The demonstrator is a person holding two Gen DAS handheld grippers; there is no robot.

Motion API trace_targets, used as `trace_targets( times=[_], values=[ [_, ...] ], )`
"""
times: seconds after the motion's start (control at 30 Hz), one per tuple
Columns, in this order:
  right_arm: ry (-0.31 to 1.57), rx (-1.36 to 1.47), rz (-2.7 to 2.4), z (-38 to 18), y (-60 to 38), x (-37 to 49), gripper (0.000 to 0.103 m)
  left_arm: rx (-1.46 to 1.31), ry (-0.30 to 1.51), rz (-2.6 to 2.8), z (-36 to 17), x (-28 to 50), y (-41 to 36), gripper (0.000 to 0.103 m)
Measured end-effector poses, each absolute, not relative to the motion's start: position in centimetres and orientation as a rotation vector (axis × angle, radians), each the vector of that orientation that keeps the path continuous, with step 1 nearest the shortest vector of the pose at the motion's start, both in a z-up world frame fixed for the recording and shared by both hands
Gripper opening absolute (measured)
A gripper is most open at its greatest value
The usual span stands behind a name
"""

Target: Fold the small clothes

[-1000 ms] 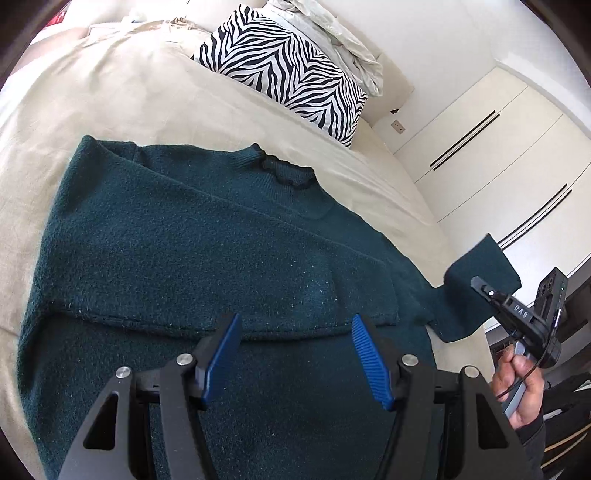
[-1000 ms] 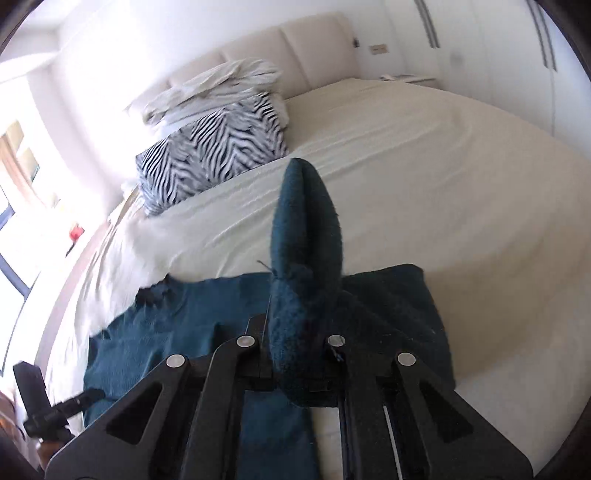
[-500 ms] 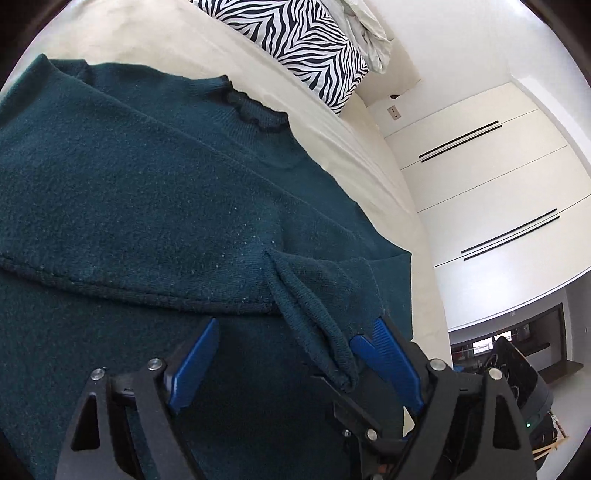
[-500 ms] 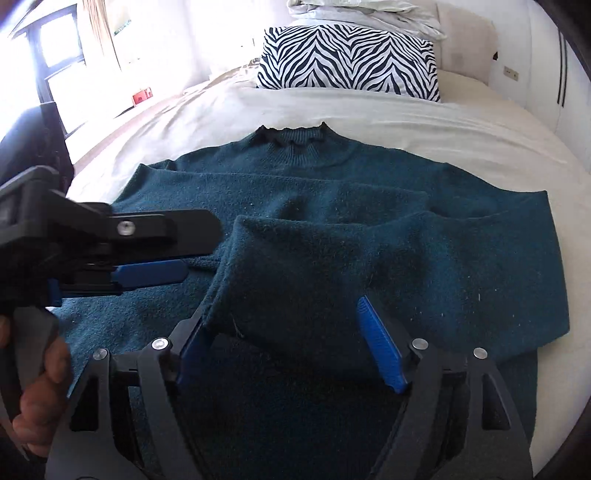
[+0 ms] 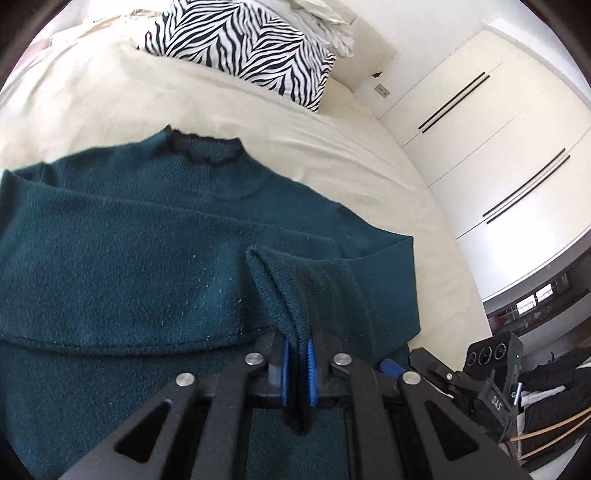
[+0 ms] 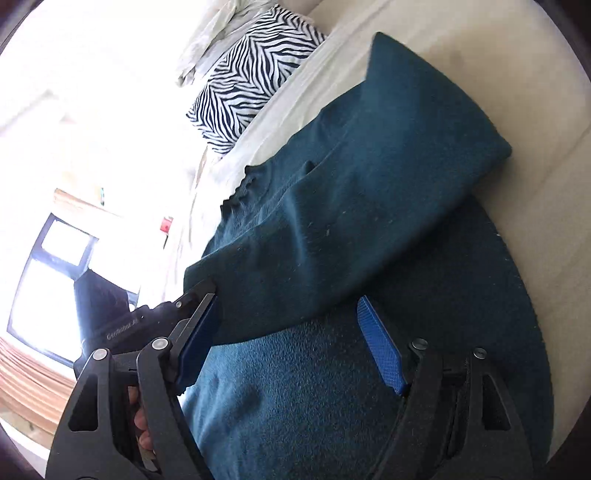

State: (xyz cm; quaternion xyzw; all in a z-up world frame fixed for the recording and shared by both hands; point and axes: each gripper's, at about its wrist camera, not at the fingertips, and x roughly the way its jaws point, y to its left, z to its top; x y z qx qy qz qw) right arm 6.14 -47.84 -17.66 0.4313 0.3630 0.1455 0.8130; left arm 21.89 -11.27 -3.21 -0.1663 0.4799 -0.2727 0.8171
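Observation:
A dark teal knit sweater [image 5: 129,251] lies flat on the cream bed, collar [image 5: 201,149] toward the pillows, both sleeves folded across the chest. My left gripper [image 5: 297,363] is shut on the cuff [image 5: 280,291] of the right sleeve and holds it slightly raised. My right gripper [image 6: 291,345] is open and empty, just above the sweater [image 6: 369,206], its blue pads [image 6: 380,350] either side of the folded sleeve's lower edge. The left gripper also shows at the left of the right wrist view [image 6: 199,295], pinching the cuff.
A zebra-print pillow [image 5: 251,40] and crumpled white bedding [image 5: 325,18] lie at the head of the bed [image 5: 351,158]. White wardrobe doors [image 5: 491,122] stand to the right. A window [image 6: 48,280] is on the left in the right wrist view.
My left gripper has closed on the sleeve cuff that my right gripper brought across and let go. My right gripper has opened and tilted away.

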Motion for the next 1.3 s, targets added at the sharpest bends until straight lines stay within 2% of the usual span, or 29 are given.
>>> trace_targets(
  times=[0.2, 0.4, 0.77, 0.93, 1.3],
  values=[
    [0.729, 1.078, 0.314, -18.6, -49.8, 6.4, 0.075, -0.253, 0.916, -0.629, 0.7, 20.1, -11.7, 0.008],
    [0.696, 1.276, 0.26, -19.8, -52.2, 6.2, 0.075, -0.312, 0.847, -0.55, 2.4, 22.3, -6.7, 0.008],
    [0.676, 1.44, 0.219, -20.5, -51.8, 9.9, 0.075, -0.357, 0.973, -0.414, -5.5, 26.8, -0.7, 0.008],
    [0.617, 1.451, 0.192, -20.2, -52.5, 12.4, 0.075, -0.352, 0.946, -0.385, -6.1, 26.9, 0.2, 0.008],
    [0.536, 1.436, 0.16, -20.8, -54.2, 11.2, 0.071, -0.378, 0.956, -0.348, -8.7, 27.3, 0.8, 0.008]
  ],
)
